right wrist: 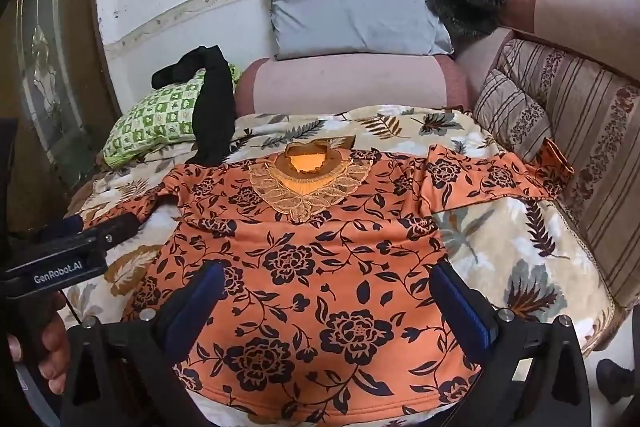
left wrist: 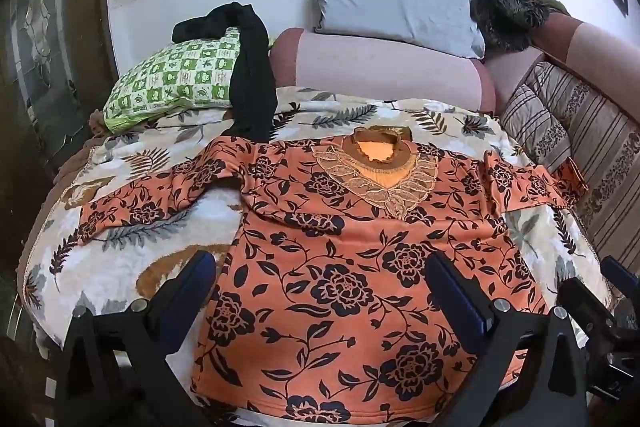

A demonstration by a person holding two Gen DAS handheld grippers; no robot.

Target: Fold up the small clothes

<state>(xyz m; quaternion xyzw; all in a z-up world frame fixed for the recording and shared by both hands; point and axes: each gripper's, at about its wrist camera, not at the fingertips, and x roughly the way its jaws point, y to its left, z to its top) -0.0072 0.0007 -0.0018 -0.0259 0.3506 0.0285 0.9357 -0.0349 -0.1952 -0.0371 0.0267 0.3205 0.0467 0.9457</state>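
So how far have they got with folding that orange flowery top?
Done: the orange top lies spread flat on the leaf-print blanket, both sleeves out. In hand: nothing; the left tool and right tool hang open above it. Left: every fold, and the black garment draped over the green pillow.

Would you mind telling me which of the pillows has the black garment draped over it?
The green-and-white checked pillow at the left; the black garment hangs across it. The grey pillow leans bare against the wall.

Both grippers: black frames, silver screws, blue ribbed fingers [left wrist: 460,291]; left gripper [right wrist: 64,251] body marked "GenRobot.AI" in white.
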